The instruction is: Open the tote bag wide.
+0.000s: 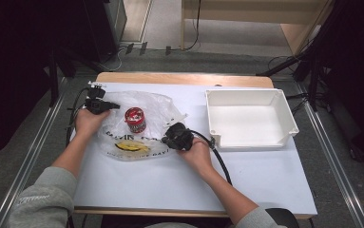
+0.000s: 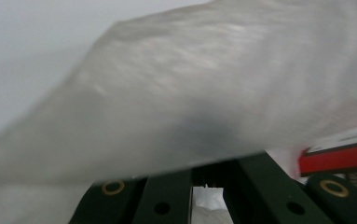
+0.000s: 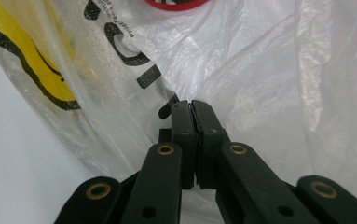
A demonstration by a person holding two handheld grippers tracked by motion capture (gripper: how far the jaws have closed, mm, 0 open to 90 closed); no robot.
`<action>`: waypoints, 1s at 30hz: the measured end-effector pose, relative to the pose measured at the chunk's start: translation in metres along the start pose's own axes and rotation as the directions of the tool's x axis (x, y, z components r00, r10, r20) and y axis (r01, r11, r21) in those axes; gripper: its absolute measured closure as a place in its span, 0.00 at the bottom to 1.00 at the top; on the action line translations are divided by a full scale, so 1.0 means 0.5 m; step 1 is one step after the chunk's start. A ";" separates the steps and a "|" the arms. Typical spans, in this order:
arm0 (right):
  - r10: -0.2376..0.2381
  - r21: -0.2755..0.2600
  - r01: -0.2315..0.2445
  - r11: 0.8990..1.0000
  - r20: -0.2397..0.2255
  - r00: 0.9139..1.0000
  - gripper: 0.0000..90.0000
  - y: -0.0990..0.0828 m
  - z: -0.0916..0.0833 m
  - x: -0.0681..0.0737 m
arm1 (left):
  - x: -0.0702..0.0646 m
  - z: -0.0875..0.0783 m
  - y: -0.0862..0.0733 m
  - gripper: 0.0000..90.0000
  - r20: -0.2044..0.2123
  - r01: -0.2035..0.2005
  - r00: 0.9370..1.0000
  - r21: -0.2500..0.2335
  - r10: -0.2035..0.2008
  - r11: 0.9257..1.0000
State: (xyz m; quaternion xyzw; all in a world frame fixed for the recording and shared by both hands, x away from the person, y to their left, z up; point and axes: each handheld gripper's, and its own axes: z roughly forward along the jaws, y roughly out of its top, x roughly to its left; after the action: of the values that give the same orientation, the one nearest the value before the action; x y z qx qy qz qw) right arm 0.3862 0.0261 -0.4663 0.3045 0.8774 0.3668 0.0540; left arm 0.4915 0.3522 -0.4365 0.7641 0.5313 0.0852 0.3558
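We hold one thin, crinkled, see-through bag (image 1: 137,126), printed in black letters with a yellow mark, lying on the white table (image 1: 170,190) left of centre. Our right gripper (image 1: 166,138) has its jaws pressed together on the bag's near right edge. Our left gripper (image 1: 112,106) is closed at the bag's far left edge, film draped over its jaws; we cannot tell how much it pinches. A red-lidded jar (image 1: 135,118) stands inside the bag. Farther right: a white bin (image 1: 251,118).

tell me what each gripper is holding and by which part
Both grip the plastic bag: the left gripper is shut on its left edge, the right gripper pinches its right edge. The can sits untouched.
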 end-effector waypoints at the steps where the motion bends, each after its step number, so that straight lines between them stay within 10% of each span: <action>1: 0.004 0.000 -0.004 1.000 0.000 1.000 0.99 0.002 -0.001 0.001 | -0.004 -0.004 0.002 1.00 0.007 -0.002 1.000 -0.004 0.002 1.000; 30: -0.003 -0.084 0.001 0.996 -0.026 1.000 0.88 0.042 -0.042 0.005 | -0.107 -0.120 0.017 0.82 0.123 -0.144 0.981 -0.058 0.150 0.988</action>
State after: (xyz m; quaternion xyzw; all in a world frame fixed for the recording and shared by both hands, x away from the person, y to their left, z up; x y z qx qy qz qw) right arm 0.3878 0.0260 -0.4365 0.2961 0.8621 0.4075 0.0556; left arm 0.4449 0.3311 -0.3738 0.7961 0.4475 0.0754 0.4003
